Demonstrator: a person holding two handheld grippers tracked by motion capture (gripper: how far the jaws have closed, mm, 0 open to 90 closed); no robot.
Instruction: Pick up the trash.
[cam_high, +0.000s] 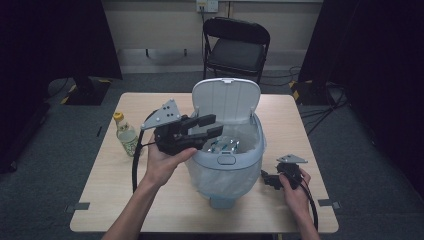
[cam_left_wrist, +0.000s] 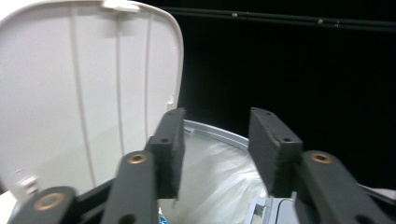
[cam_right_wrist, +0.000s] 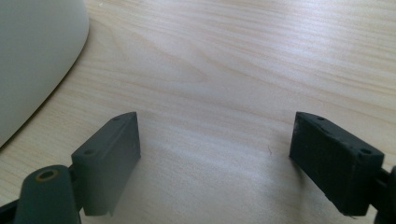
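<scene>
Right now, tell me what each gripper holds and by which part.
Nothing is held. The left gripper has open, empty jaws over the pale grey lidded plastic bin; the right gripper is open above the light wooden table.

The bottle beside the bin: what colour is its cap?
Yellow. The bottle's cap shows best in the high view, left of the bin.

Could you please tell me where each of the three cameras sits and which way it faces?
High view: above the person's side, looking forward and down on the table; both forearms, left gripper, right gripper.
Left gripper view: on that gripper, over the bin with its raised lid; own jaws apart.
Right gripper view: low, facing bare tabletop; own jaws apart.
Shared: all three show the bin.
</scene>
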